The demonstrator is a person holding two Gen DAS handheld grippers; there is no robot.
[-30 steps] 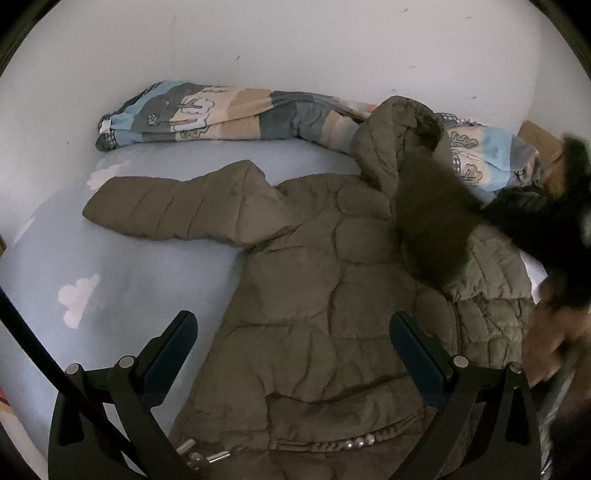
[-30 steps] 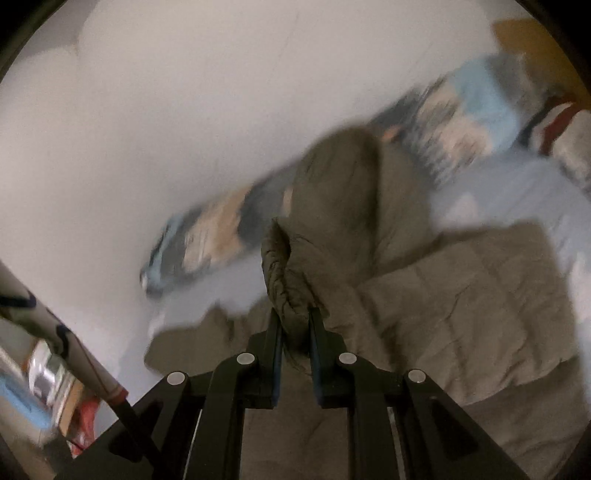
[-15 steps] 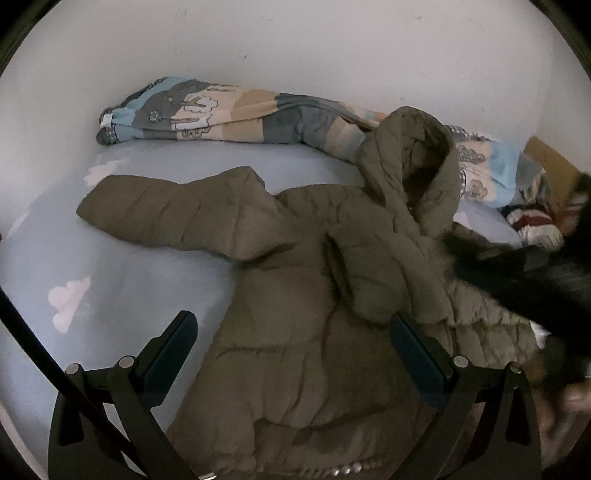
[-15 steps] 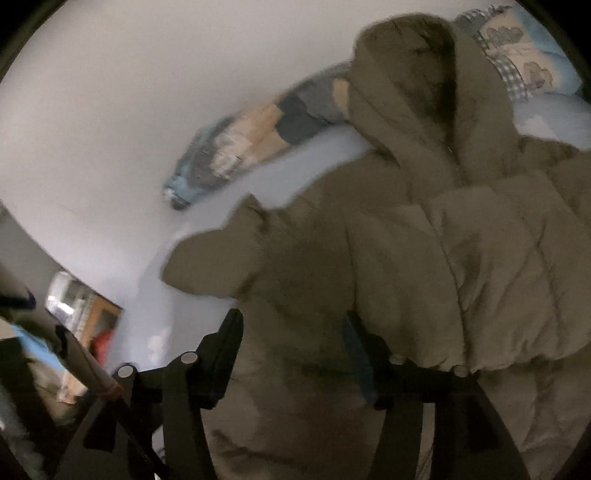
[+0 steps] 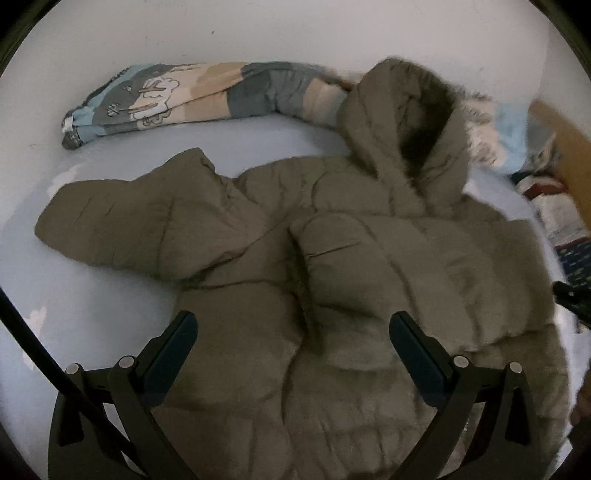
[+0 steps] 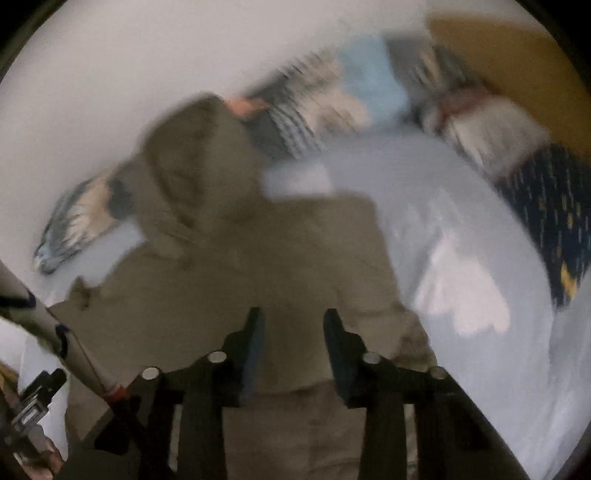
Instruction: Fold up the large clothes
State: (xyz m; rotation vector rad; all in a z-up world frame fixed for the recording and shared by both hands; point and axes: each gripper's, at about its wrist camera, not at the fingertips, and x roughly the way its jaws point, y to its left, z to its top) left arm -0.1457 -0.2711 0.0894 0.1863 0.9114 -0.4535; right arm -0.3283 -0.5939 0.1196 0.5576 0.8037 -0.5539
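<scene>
Olive puffer jacket [image 5: 332, 280] spread on the pale blue bed sheet [image 5: 110, 317], one sleeve folded across the chest. Soft, bulky, springy; best pinched at cuff or hem. Left gripper [image 5: 293, 347] angled down above it, fingers wide, empty. Right gripper [image 6: 293, 332], blurred, jaws just narrowing, seemingly clasping nothing.

Bare pale-blue bed sheet [image 5: 110, 295] lies open at the left and lower left of the left wrist view, below the coat's spread sleeve [image 5: 140, 221]. Across the top, a rolled patterned blanket [image 5: 207, 96] lines the wall [image 5: 295, 33], and the coat's hood [image 5: 406, 129] rises against it. In the right wrist view, sheet at the right is free up to a dark patterned cloth [image 6: 546, 206] at the edge.
</scene>
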